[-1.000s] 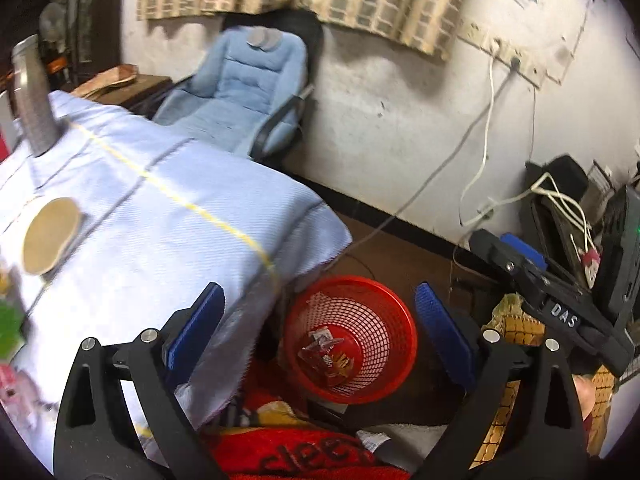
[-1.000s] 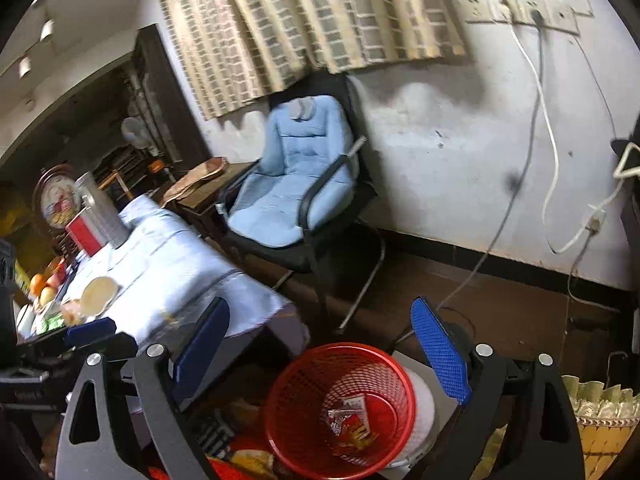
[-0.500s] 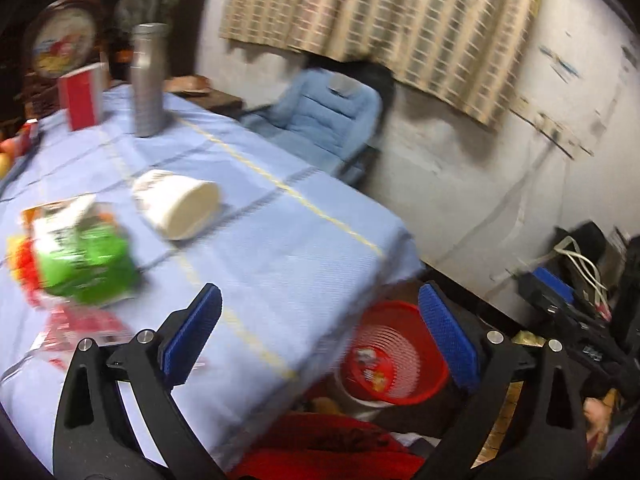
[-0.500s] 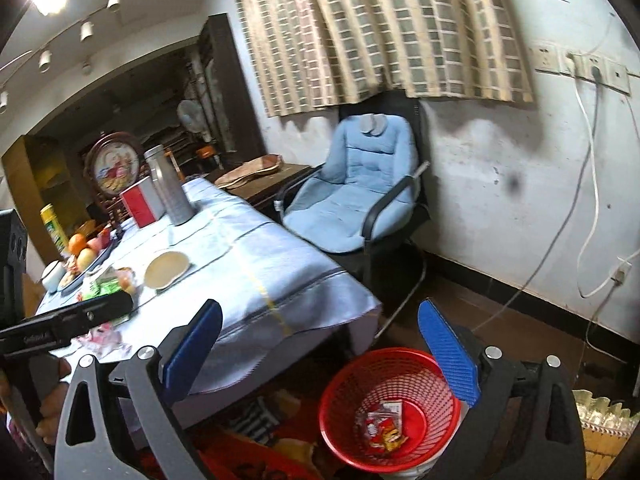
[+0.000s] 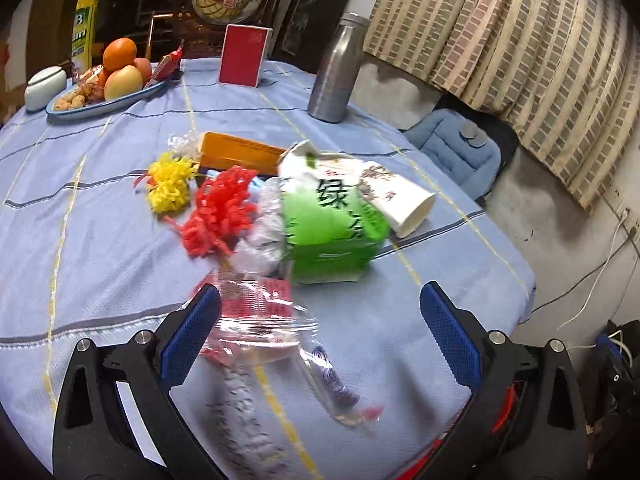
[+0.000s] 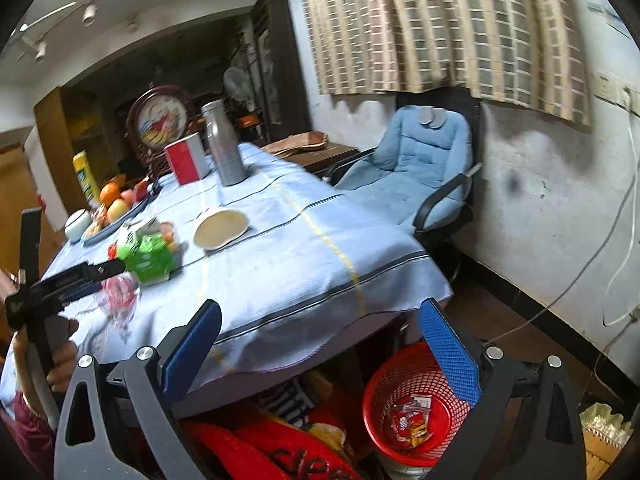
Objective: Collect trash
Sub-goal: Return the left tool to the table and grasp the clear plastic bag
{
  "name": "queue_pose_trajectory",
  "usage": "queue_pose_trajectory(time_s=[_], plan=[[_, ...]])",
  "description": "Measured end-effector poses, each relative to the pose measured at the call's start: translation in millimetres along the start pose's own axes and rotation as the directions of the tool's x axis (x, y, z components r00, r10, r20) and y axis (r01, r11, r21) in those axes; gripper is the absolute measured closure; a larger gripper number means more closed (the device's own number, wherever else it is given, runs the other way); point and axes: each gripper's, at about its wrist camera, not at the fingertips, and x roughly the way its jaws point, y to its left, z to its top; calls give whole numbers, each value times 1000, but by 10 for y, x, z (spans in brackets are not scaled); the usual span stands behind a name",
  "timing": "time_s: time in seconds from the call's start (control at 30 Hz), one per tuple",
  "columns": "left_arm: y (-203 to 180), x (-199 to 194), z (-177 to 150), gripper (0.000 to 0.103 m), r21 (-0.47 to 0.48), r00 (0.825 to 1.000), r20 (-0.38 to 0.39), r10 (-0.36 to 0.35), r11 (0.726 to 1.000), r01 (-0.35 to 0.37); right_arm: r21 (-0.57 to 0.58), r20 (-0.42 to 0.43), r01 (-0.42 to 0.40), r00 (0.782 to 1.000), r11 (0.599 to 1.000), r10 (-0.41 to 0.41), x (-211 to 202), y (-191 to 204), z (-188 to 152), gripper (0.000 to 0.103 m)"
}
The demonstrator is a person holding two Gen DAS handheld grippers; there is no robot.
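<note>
Trash lies heaped on the blue tablecloth (image 5: 100, 248): a green carton (image 5: 332, 220), a paper cup (image 5: 396, 196) on its side, red frills (image 5: 220, 208), yellow frills (image 5: 168, 184) and a clear red-printed wrapper (image 5: 260, 320). My left gripper (image 5: 318, 296) hangs open just above the wrapper, which lies by its left finger (image 5: 192, 332) without being pinched. My right gripper (image 6: 320, 308) stands open and empty off the table's near corner. Below it on the floor is the red mesh basket (image 6: 384, 384), holding a few snack wrappers (image 6: 412, 420). The right wrist view also shows the left gripper (image 6: 80, 276) beside the carton (image 6: 148, 258).
Further back stand an orange box (image 5: 236, 152), a steel flask (image 5: 336, 72), a red card box (image 5: 244, 56), a fruit plate (image 5: 60, 114) and a white jar (image 5: 44, 84). A blue chair (image 6: 412, 168) stands beyond the table. Red cloth (image 6: 260, 452) lies under the table; cables (image 6: 612, 240) hang on the wall.
The left gripper swung from above the red basket over to the table and now faces the trash pile. The right gripper rose a little and turned toward the table, its jaws slightly wider.
</note>
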Motion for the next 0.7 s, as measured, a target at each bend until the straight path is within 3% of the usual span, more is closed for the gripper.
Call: queue_pose_trajectory(time_s=[0.17, 0.43, 0.7], plan=[[118, -35, -5, 7, 18, 999, 16, 49, 999, -49, -37, -14, -11, 1000, 999, 10, 31, 123, -37, 6], [672, -289, 3, 7, -144, 999, 46, 2, 990, 5, -55, -26, -35, 999, 998, 34, 49, 180, -65, 6], [762, -370, 55, 7, -162, 999, 46, -21, 986, 28, -62, -21, -40, 999, 997, 39, 29, 213, -69, 6]])
